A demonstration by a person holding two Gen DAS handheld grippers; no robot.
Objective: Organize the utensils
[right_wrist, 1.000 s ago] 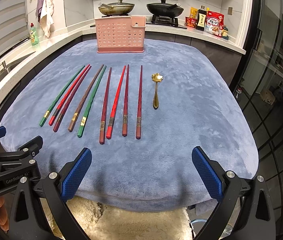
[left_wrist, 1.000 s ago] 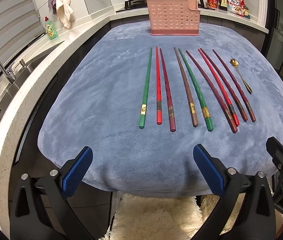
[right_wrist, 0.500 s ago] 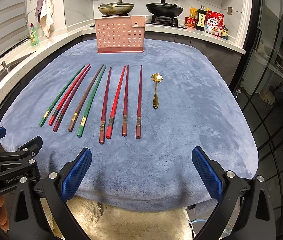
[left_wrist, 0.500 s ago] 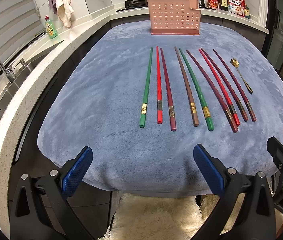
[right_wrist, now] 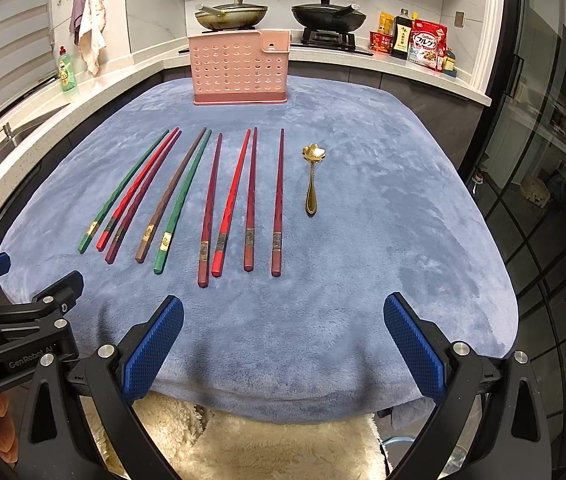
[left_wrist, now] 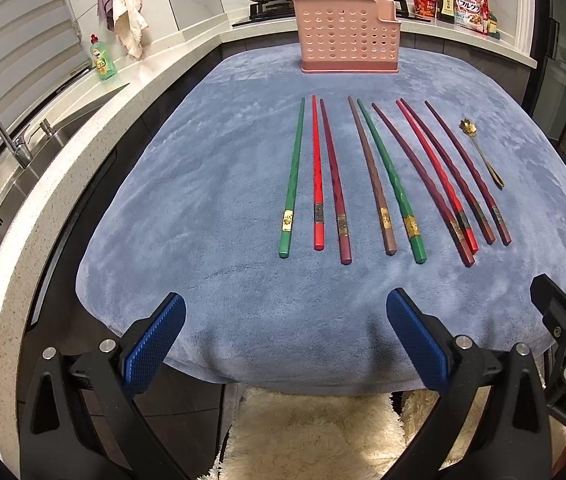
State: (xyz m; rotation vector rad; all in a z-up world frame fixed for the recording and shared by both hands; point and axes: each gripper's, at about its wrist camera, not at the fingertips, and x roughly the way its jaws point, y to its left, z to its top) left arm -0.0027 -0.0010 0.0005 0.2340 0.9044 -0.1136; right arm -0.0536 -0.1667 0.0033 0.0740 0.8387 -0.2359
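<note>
Slender lacquered chopsticks, gold spoon on plush cloth.

Nine chopsticks lie flat in a row on the blue cloth, tips toward its far edge, thick ends toward the near edge. From the left: green, red and maroon, close together; brown and green, side by side; then maroon and red, touching near their thick ends; then two more maroon sticks. Each has a gold band near its thick end. A gold spoon with a flower-shaped bowl lies right of the row, bowl toward the far edge. A pink perforated holder stands upright at the far edge, well apart from the rest.
</note>
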